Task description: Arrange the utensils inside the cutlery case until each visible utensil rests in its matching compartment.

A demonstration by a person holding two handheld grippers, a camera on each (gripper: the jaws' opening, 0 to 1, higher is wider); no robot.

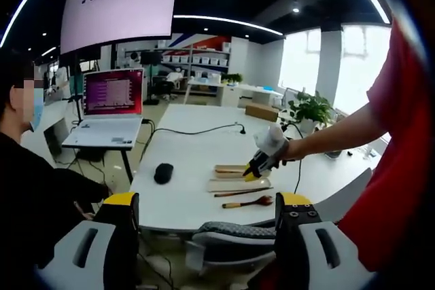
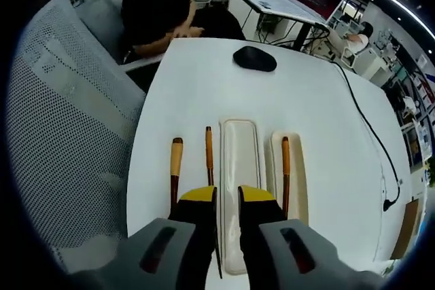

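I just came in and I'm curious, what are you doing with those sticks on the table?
A person is sorting wooden-handled utensils into a cutlery case on a white table. The right hand-held gripper hovers low over the case's near end, gripping nothing. One utensil lies in the tray part beside it; two more wait on the table. The left hand-held gripper hangs back, open and empty.

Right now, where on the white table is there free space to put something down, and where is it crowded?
Free: the white table between the black mouse and the two cream trays, and the stretch right of the trays up to the black cable. Crowded: around the right gripper, where three wooden-handled utensils lie beside and in the trays.
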